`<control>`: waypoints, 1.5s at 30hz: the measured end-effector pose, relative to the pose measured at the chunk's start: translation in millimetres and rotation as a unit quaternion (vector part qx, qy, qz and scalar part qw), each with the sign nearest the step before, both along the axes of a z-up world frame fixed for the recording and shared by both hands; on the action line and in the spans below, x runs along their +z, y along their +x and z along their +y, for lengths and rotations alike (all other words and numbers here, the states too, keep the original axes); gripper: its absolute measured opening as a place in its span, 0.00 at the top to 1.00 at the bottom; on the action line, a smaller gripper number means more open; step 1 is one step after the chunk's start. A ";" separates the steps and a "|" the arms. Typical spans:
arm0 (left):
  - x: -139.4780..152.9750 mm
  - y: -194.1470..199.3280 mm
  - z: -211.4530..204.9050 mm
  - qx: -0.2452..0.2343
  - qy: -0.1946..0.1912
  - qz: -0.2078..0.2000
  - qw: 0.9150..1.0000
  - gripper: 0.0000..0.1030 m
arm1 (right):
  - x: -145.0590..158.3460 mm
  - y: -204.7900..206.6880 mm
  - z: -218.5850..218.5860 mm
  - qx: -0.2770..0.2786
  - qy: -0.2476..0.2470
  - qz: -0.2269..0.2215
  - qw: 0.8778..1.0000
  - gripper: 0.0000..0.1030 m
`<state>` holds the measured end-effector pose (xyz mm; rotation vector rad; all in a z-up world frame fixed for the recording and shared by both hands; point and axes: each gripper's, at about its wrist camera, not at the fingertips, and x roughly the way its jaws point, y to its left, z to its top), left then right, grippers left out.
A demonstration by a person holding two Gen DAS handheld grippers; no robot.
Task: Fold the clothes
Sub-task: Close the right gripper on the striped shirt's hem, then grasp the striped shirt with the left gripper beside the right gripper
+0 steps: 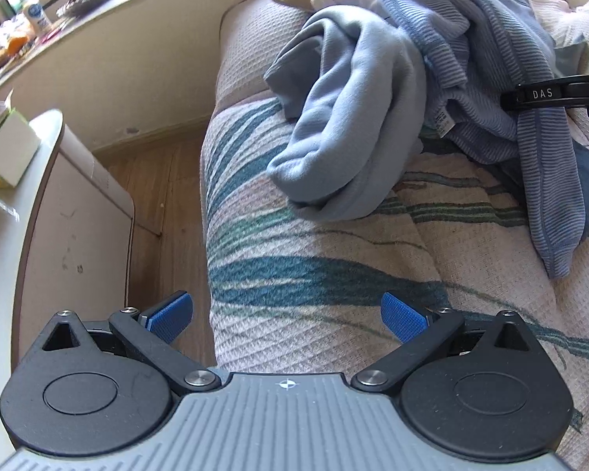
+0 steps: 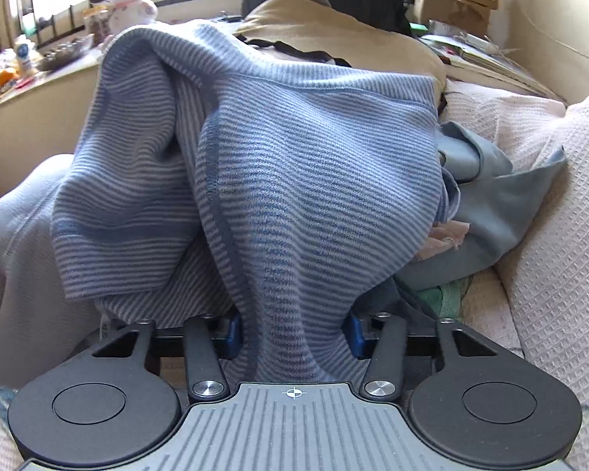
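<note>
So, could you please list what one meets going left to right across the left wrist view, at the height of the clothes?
White cabinet → wooden floor → plain light-blue garment → striped blue garment → right gripper.

Black tongs (image 1: 286, 316), blue pads (image 1: 402, 320), grey ribbed body.

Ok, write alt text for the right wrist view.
The right gripper clamps a bunched fold of a blue-and-white striped knit garment, which fills most of the view. It drapes over a plain pale blue fleece garment on a cream waffle-textured sofa cover.
</note>
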<state>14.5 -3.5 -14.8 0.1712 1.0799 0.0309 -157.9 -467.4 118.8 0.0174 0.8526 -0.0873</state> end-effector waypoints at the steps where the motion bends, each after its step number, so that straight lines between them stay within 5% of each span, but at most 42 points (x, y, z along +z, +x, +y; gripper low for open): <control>1: 0.6 1.2 -3.4 -0.006 0.001 -0.002 1.000 0.00 | 2.4 -2.9 -1.1 0.009 -0.001 -0.001 1.000 0.61; 12: -3.0 15.8 -25.8 -0.039 0.008 0.000 0.999 0.00 | 36.0 -33.5 -2.7 0.094 0.019 -0.006 0.995 0.74; 28: -11.9 -0.2 -10.9 -0.020 0.014 0.017 1.000 0.00 | 52.2 -55.9 67.6 0.221 0.077 -0.019 0.972 0.75; 45: -17.9 -3.4 -31.3 -0.076 0.021 0.025 0.997 0.00 | 42.3 -52.5 64.0 0.213 0.083 0.010 0.973 0.74</control>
